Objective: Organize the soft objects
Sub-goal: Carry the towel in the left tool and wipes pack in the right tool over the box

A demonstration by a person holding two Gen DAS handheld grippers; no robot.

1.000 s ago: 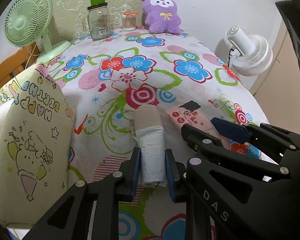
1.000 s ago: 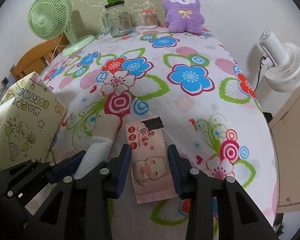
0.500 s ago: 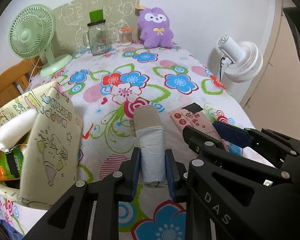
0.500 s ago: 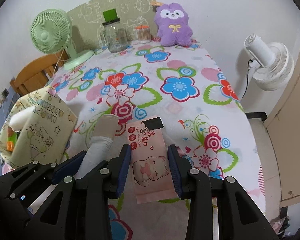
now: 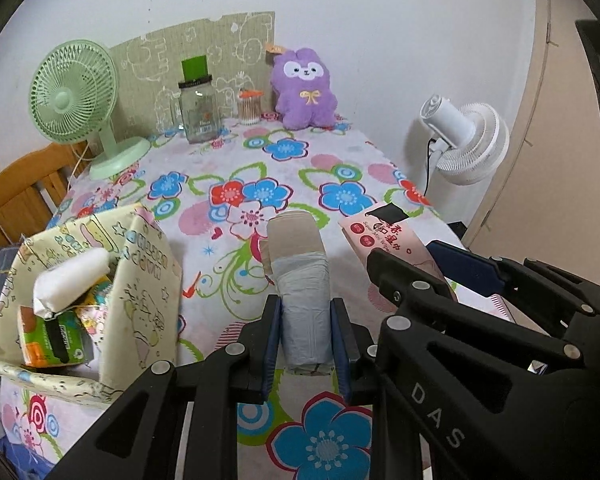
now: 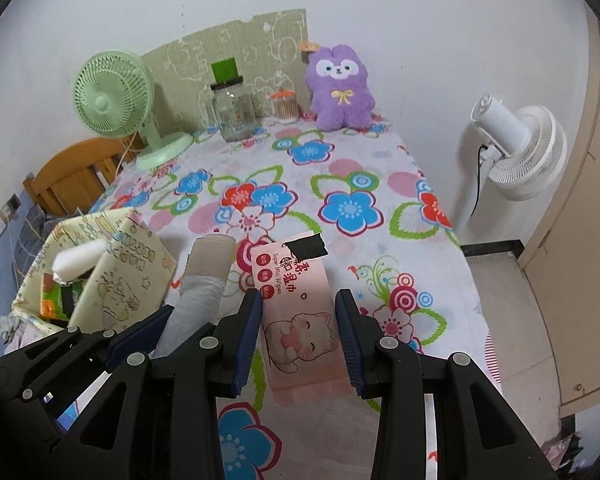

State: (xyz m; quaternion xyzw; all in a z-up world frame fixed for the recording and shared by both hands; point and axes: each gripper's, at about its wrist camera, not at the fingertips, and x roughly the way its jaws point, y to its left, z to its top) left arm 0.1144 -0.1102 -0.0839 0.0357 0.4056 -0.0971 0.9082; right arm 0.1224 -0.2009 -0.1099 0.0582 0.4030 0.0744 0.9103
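Both hand-held grippers have risen above the flowered surface point(image 5: 284, 168), carrying their loads with them: the grey roll point(image 5: 302, 300) and the pink wipes pack point(image 6: 300, 320) now hang higher over it. The open yellow box point(image 5: 140, 300) at 9 o'clock now shows its contents, earlier hidden.

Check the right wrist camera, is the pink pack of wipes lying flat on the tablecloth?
No, the pink pack of wipes is clamped in the right gripper, lifted above the tablecloth.
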